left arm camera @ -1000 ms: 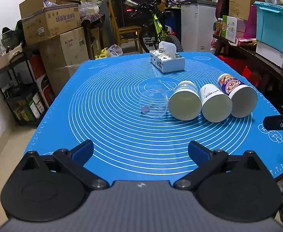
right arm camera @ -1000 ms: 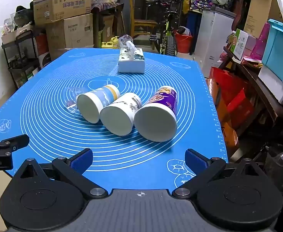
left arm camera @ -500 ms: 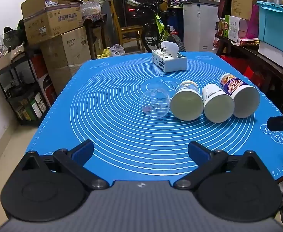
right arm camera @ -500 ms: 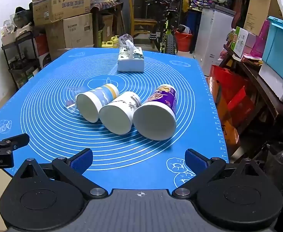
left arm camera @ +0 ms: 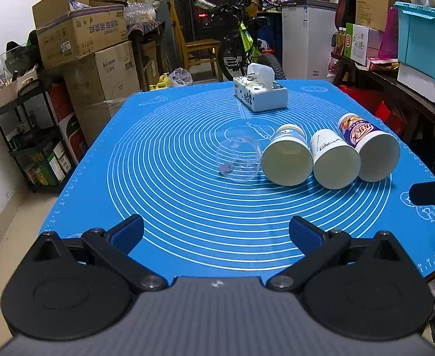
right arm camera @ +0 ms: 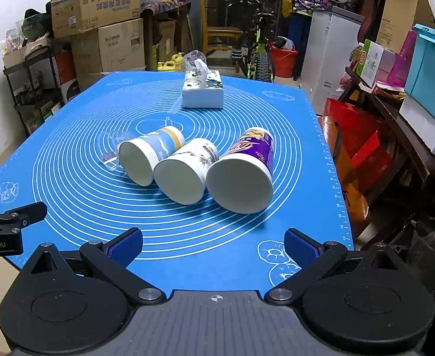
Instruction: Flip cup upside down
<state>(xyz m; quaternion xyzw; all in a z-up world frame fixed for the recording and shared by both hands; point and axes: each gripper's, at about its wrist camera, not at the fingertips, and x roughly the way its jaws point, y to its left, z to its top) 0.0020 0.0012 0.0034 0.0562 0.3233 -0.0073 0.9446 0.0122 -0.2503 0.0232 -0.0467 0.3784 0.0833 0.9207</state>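
**Four cups down on their sides, both grippers waiting wide**

Four cups lie tipped over in a row on the blue mat [left arm camera: 164, 195] that covers the bench, every mouth turned toward the cameras. At the left end of the row is the clear plastic cup [left arm camera: 239, 159], see-through enough that the mat's white rings show through its wall. Just beside it lies the blue-and-yellow banded paper cup [left arm camera: 287, 155], then the white cup with ink drawings [left arm camera: 334, 159], and at the right end the purple-printed cup [left arm camera: 368, 151]. The three paper cups sit close together, sides near touching; whether the clear one touches its neighbour is hard to tell.

The left gripper [left arm camera: 216, 230] hangs over the near edge of the mat, jaws released and spread wide, nothing between the blue pads [left arm camera: 128, 233]. It faces the clear cup and the banded cup, well short of both.

From the right wrist view, the right gripper [right arm camera: 213, 244] is likewise spread wide and empty-handed, lined up nearest the purple-printed cup [right arm camera: 242, 175] and apart from it. The white cup [right arm camera: 185, 172] and banded cup [right arm camera: 149, 155] lie to its left, the clear cup [right arm camera: 113, 148] partly hidden behind them.

Beyond the row, a tissue box [left arm camera: 260, 95] stands toward the far end of the mat, a tissue poking up from its top.
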